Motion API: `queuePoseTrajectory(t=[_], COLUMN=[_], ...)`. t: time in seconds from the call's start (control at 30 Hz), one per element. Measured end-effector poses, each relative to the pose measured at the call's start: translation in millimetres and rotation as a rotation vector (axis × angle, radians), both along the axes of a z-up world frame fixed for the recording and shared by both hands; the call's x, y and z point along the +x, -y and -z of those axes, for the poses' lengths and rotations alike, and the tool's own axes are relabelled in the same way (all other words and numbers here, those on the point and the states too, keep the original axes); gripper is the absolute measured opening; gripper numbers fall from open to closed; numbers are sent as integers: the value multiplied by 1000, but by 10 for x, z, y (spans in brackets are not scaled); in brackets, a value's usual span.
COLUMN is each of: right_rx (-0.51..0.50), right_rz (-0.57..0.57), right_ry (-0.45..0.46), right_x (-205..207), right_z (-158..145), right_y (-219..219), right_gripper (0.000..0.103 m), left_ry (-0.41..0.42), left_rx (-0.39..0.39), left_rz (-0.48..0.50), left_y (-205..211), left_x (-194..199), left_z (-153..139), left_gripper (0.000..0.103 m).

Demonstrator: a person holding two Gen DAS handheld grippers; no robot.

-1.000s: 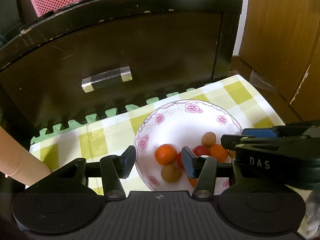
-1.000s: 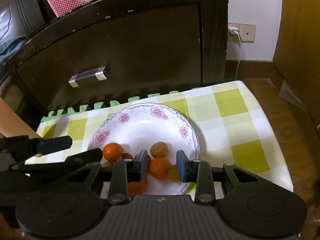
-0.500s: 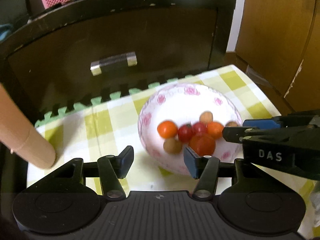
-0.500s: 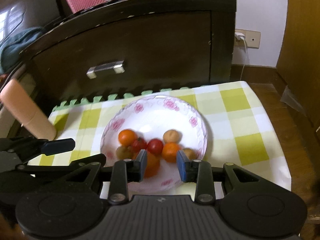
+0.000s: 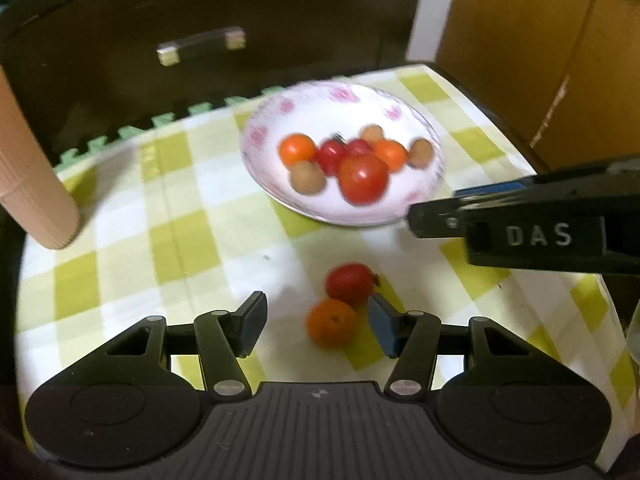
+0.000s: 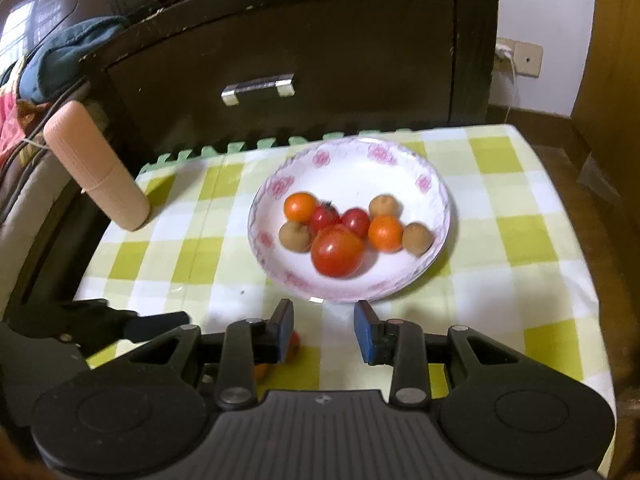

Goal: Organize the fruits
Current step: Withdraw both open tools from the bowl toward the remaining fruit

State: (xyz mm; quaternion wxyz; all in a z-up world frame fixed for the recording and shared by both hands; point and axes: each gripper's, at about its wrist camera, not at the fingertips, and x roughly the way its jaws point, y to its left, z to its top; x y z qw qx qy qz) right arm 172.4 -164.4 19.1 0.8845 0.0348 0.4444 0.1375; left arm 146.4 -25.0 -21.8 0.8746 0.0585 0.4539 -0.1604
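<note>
fruit: many are seen in the flowered bowl (image 6: 436,216) in the middle of the checked counter (image 6: 520,240) | a small tomato (image 5: 350,283) and orange (image 5: 331,322) lie near, outside it | left tool (image 5: 316,320): held open around them, nothing gripped | right tool (image 6: 323,330): held open, empty

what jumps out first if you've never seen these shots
The flowered white plate in the middle of the green-checked tablecloth, heaped with fruit around one big red tomato. Next, two strays lying on the cloth just outside it: a small red tomato and an orange fruit, right at the open left gripper.
</note>
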Motion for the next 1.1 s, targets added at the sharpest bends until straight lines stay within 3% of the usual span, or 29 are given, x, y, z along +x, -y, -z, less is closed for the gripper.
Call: queuePoseTrajectory(t=[0.2,0.5,0.93,1.1], right_rx=[-14,10,43,4], right_rz=[-19,-22,-53,-73], right_ry=[-36,-91,-172,-176], right_x=[4,98,185,218], right_z=[85,207,411,515], right_y=[-50,-109,-296,-402], right_gripper=[32,37,37,37], left_ry=[-22,-40,-61,-68], left_rx=[30,49,48,46], left_rz=[25,17,4,-8], left_y=[104,111,-72,-145], left_x=[8,50,-97,-85], left_z=[173,335,276,301], left_gripper=[60,41,40,41])
